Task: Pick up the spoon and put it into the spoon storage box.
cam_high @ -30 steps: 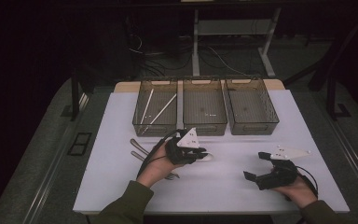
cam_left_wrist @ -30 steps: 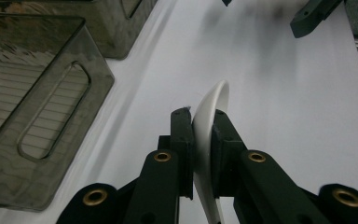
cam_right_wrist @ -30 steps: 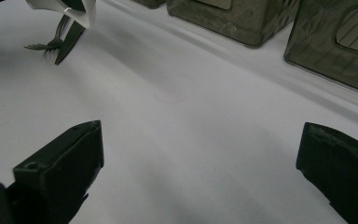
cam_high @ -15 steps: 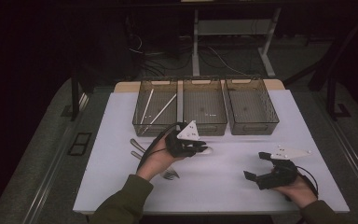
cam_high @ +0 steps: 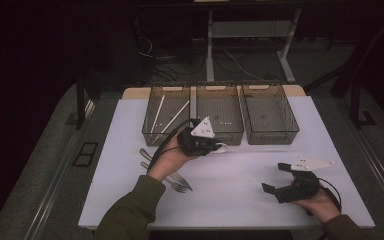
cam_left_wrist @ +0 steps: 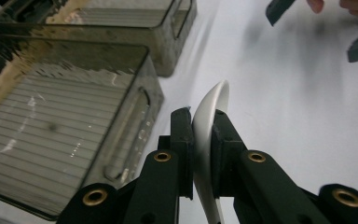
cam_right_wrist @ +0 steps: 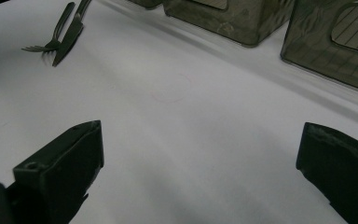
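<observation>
The left gripper is clamped tight on a white spoon, its two black jaws pinching the thin handle edge-on so that the curved end sticks out past the tips. In the high view this gripper hangs just in front of the middle bin, one of three clear bins in a row at the far side of the counter; the left bin already has two white sticks lying in it, and the right bin looks bare. The spoon seems light, stiff and smooth, probably plastic or glazed, so it could slip or swivel in a pinch this narrow; a hold low on the handle, near the balance point, looks safest. The right gripper rests low over the counter, well to the right of the middle bin, jaws spread wide with nothing between them. A fork and a knife lie together on the counter, in front of the left bin.
</observation>
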`<act>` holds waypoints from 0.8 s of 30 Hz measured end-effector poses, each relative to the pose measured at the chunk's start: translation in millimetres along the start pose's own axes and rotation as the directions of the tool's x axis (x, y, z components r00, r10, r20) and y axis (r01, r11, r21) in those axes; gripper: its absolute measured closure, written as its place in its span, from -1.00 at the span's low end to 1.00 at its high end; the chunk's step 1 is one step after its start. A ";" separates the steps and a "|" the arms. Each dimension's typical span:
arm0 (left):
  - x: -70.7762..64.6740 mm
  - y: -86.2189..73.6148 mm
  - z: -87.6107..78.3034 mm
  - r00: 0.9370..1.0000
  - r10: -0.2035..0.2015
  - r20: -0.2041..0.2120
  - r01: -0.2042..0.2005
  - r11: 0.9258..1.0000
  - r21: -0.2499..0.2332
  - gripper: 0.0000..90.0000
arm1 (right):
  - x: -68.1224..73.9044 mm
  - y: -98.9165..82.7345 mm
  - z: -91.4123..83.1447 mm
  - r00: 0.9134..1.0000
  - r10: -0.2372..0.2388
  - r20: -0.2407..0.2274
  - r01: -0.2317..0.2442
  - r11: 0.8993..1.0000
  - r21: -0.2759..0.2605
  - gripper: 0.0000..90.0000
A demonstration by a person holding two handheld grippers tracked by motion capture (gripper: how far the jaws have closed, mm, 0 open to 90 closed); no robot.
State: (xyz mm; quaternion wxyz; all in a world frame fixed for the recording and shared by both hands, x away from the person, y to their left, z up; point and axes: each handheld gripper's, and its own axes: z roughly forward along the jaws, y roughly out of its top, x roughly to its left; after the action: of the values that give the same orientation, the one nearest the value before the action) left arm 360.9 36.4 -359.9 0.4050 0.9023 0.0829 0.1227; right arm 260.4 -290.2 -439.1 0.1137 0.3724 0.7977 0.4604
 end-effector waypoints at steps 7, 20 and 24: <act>10.5 11.3 3.6 1.000 0.011 -0.014 -0.011 1.000 -0.006 0.80 | -0.1 0.1 -0.1 1.000 0.002 -0.001 -0.002 1.000 -0.001 -0.98; 32.1 37.2 13.1 0.998 0.043 -0.038 -0.044 0.999 -0.010 0.80 | -0.2 0.1 -0.5 1.000 0.004 0.000 -0.004 1.000 -0.004 -0.98; 39.9 42.8 19.4 0.997 0.059 -0.043 -0.059 0.998 0.006 0.80 | 0.0 0.2 -1.0 1.000 0.004 -0.002 -0.004 1.000 -0.006 -0.98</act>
State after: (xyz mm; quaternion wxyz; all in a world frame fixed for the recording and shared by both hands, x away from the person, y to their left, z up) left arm 406.8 4.4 -334.1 0.3969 0.9025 0.0652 0.1539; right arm 260.0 -290.8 -438.4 0.1131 0.3732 0.7956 0.4637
